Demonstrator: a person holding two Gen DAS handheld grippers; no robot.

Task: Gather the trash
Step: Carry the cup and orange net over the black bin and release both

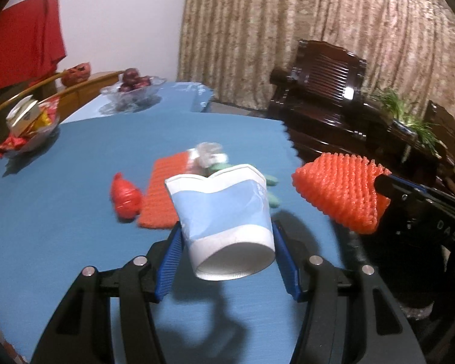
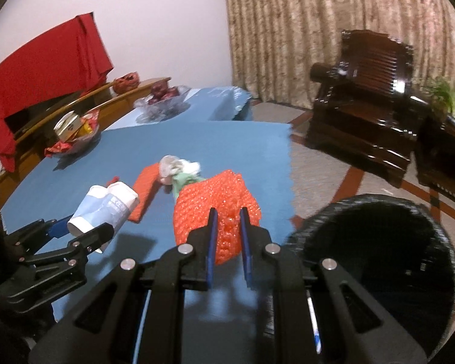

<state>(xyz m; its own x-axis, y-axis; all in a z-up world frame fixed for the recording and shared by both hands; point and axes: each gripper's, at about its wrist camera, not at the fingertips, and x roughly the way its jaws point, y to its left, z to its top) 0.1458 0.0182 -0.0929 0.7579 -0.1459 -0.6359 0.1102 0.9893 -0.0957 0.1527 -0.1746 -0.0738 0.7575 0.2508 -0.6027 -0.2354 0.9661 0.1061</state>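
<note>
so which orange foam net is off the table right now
The orange foam net pinched in the right gripper; the flat one lies on the blue tablecloth.

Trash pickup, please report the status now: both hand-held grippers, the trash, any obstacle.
Left hand-held gripper shut on paper cup. Right hand-held gripper shut on orange foam net. Black bin open at right, nothing blocking.

A crushed paper cup (image 1: 227, 224) is held above the table (image 1: 60, 212), with a foam net (image 1: 339, 192) lifted at its 3 o'clock. A flat net (image 1: 163, 191) lies at 11, a fruit bowl (image 1: 133, 89) far off at 12, the bin (image 2: 376, 261) below the table's right edge.
</note>
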